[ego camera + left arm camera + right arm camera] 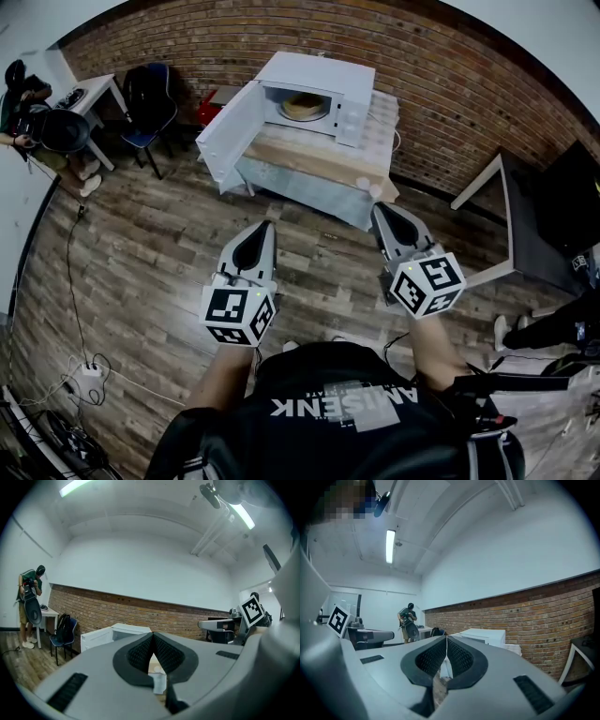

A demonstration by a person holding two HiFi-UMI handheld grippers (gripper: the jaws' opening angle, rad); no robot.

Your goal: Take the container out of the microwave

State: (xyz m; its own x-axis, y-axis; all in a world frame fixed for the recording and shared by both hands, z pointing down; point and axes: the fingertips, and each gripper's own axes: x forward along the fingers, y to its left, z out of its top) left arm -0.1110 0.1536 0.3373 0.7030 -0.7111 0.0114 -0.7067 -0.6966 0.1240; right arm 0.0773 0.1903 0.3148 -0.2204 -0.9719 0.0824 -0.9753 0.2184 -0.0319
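Across the room on a counter point(314, 161), the microwave point(352, 84) stands with its door point(230, 131) swung open, exposing the container point(302, 106) inside for reaching; left tool point(263, 228) and right tool point(379, 210), both closed on nothing, point level toward it, well apart.

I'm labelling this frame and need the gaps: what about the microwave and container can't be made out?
Container: head view, too small to tell lid or contents.
Microwave cavity: left gripper view, hidden behind the left hand-held gripper.
White item at the table edge: head view, too small to identify.
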